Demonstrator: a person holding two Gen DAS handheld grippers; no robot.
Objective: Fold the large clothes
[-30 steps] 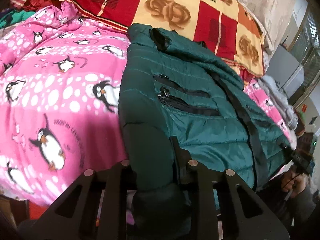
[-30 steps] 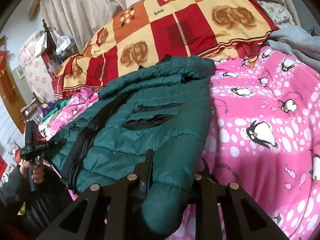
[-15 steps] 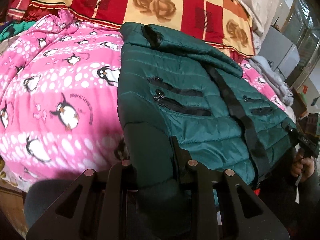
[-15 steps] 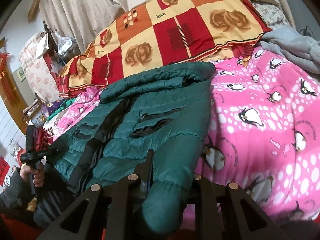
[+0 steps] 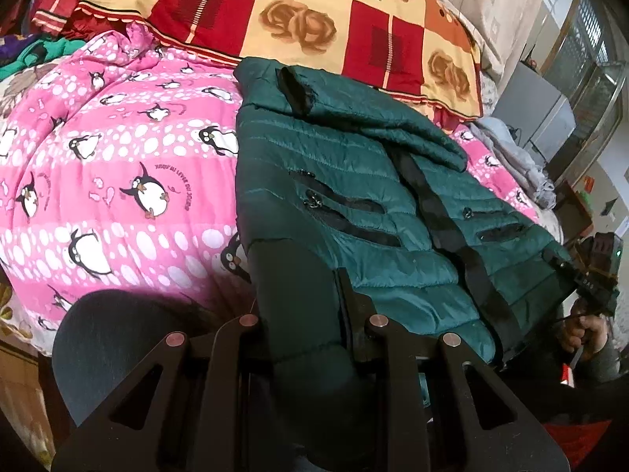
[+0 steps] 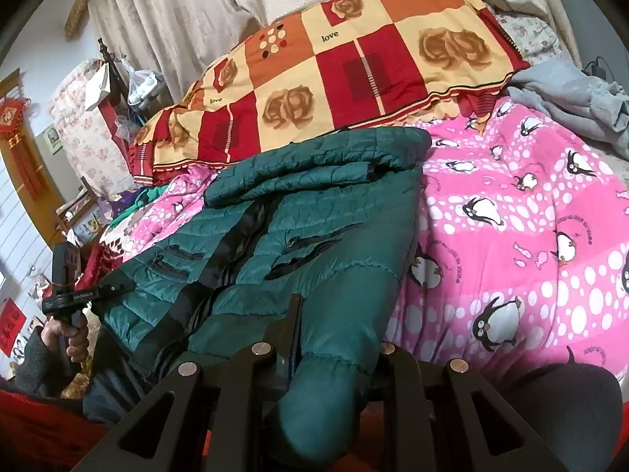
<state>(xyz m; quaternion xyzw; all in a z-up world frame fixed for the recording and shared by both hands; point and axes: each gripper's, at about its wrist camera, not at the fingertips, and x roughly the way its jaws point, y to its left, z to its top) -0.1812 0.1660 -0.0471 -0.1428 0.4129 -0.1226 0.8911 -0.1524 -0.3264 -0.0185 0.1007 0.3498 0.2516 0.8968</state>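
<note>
1. The green quilted jacket [image 5: 354, 181] lies front-up on the pink penguin blanket [image 5: 118, 181] over the bed, with its collar toward the red-and-yellow rose quilt [image 5: 314, 11] and its hem end hanging off the near edge.

2. The left hand-held gripper [image 5: 310, 314] is clamped on a thick fold of the jacket at one near corner. The right hand-held gripper [image 6: 334, 338] is clamped on a fold at the other corner — both show padded cloth bulging between the jaws.

3. Handling, as a judgement: the jacket looks light and puffy, soft with no stiffness. Its smooth shell looks likely to slide on the blanket and to slip from a shallow pinch.

4. The padding should spring back, so a fold may need pressing flat.

5. The best hold looks like the hem corners or side seams, taken deep. The black zip strip [image 5: 444, 212] and pocket zips [image 5: 346, 216] look like poor places — narrow and likely to pucker.

6. Writing: "love" is printed on the rose quilt in both views. Small text curves beside the penguins, too fine to read surely. No brand shows on the jacket.
</note>
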